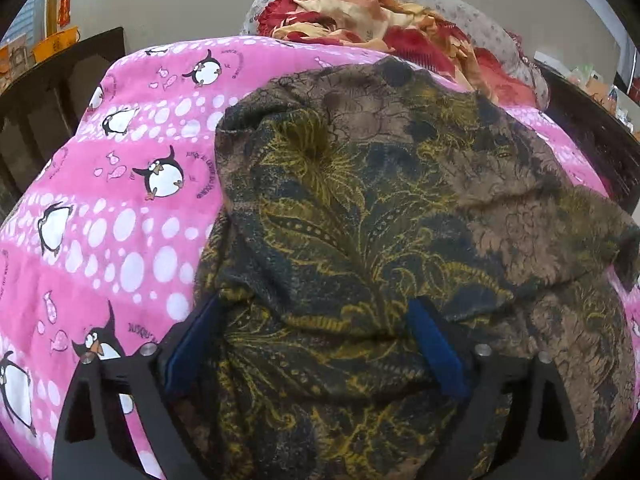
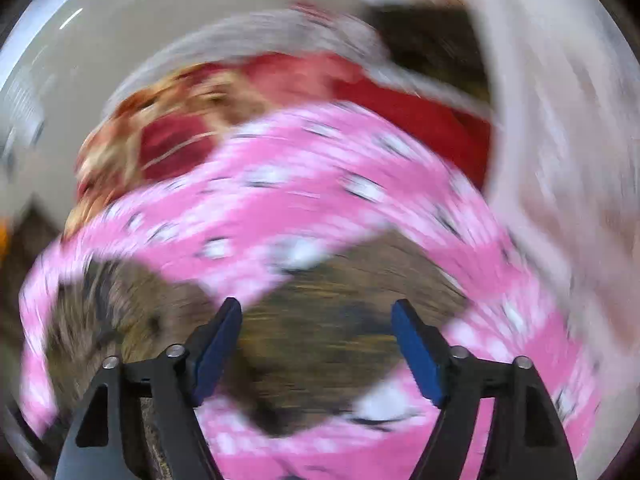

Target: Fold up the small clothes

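A dark brown garment (image 1: 380,200) with a yellow floral print lies rumpled on a pink penguin-print sheet (image 1: 120,200). My left gripper (image 1: 314,304) stands wide open low over the garment's near part. A bunched fold of it sits between the blue pads (image 1: 434,352) without being squeezed. The right wrist view is heavily blurred. There my right gripper (image 2: 316,306) is open above the same garment (image 2: 312,360), with nothing held between its fingers. The pink sheet (image 2: 320,184) surrounds the garment.
A red and orange floral blanket (image 1: 360,12) is heaped at the far end of the bed on a grey dotted cover (image 1: 472,12). Dark wooden bed frame (image 1: 60,92) runs along both sides. A pale blurred cloth (image 2: 560,120) fills the right of the right wrist view.
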Tool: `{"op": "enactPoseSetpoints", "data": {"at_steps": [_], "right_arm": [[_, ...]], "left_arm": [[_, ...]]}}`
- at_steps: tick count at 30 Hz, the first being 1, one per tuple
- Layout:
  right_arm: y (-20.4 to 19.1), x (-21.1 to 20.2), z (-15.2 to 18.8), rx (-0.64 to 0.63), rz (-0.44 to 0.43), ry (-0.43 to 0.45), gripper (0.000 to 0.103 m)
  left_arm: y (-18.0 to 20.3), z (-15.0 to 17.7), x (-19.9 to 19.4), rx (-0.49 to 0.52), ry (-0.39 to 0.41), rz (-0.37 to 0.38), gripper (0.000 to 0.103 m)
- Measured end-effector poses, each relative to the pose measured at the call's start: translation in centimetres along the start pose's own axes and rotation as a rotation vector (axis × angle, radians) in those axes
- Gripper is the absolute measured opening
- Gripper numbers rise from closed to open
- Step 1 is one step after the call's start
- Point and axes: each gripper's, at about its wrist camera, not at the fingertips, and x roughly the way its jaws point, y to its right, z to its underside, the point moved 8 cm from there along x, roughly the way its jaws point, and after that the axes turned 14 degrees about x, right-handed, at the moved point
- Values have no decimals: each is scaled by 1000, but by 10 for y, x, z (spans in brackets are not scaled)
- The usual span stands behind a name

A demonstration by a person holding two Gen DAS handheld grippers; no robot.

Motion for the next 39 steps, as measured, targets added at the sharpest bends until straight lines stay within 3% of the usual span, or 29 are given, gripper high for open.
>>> {"op": "enactPoseSetpoints", "data": {"at_steps": [3,8,10,11,12,17,20,25,28,31,36,39], "right_arm": [[47,12,-5,265,-132,-69,69],[61,31,-14,380,-238,-30,61],[60,38,-24,372,-235,-1,47],[61,42,-26,368,-232,0,24],[60,44,-27,349,-209,-8,5],[11,-10,-46,91,-121,115,5],[-25,-84,-80,-56,-55,286,5],[-90,-157,-95,-205,-105,378,5],[-141,-160,-67,-280,-214,327,5],[-201,-127,-10,-354,-331,206,5],[-293,-37,135,-515,-456,-31,5],[-317,27,221,-580,-448,-168,5]], "left_arm": [[2,0,4,11,-13,3,100],[4,-1,5,7,-13,8,101],[3,-1,5,8,-13,7,101],[3,0,5,8,-14,7,101],[4,-2,7,9,-15,7,101],[4,-2,6,9,-15,6,101],[3,-4,6,6,-13,11,101],[3,-3,6,7,-13,11,102],[3,-3,4,10,-12,5,102],[3,-9,-8,6,-1,12,102],[-7,-38,-53,-70,111,65,102],[-10,-58,-71,-77,155,97,102]]}}
